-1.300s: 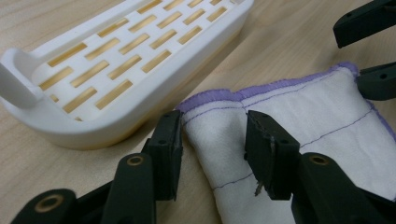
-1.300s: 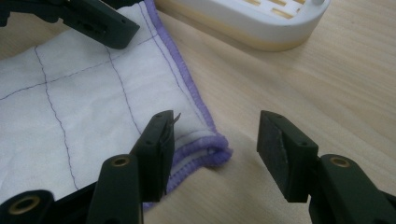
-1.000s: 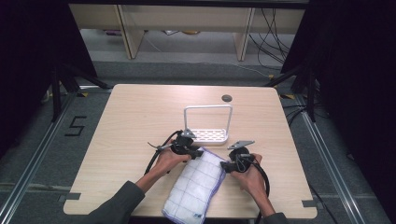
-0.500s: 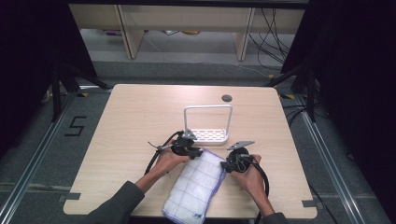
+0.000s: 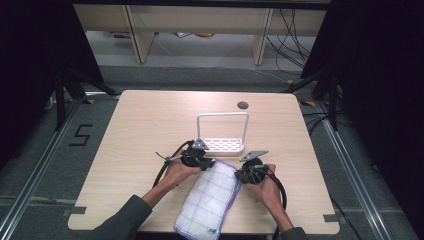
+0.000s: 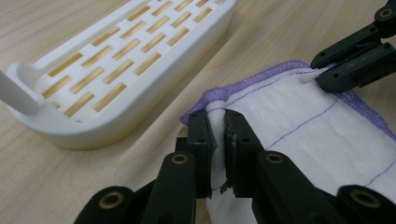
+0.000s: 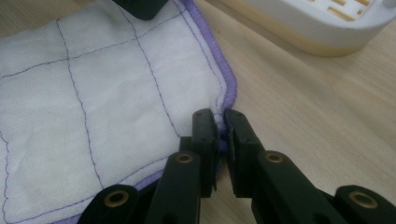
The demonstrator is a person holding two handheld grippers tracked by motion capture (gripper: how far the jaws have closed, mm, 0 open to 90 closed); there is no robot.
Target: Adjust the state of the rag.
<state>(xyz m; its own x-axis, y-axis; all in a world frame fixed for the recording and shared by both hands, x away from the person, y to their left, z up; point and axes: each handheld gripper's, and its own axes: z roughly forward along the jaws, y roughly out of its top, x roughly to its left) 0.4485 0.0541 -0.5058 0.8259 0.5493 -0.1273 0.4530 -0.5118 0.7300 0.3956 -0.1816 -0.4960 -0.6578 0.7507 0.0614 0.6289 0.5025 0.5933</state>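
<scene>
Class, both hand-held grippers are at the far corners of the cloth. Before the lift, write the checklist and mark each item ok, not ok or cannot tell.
1. Left hand-held gripper has just been closing and pinches the cloth at its corner: ok.
2. Right hand-held gripper has just been closing and pinches the purple hem at its corner: ok.
3. Grip deep enough to survive a lift: cannot tell.
4. White rack apart from the cloth: ok.
5. Cloth's near end hangs over the table edge, free: ok.

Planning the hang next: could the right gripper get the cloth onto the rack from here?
Probably yes. The right gripper is shut on the cloth corner, its jaws having just closed there, and the rack stands just beyond over bare table. The left gripper, pinching the other corner, must move along.
</scene>
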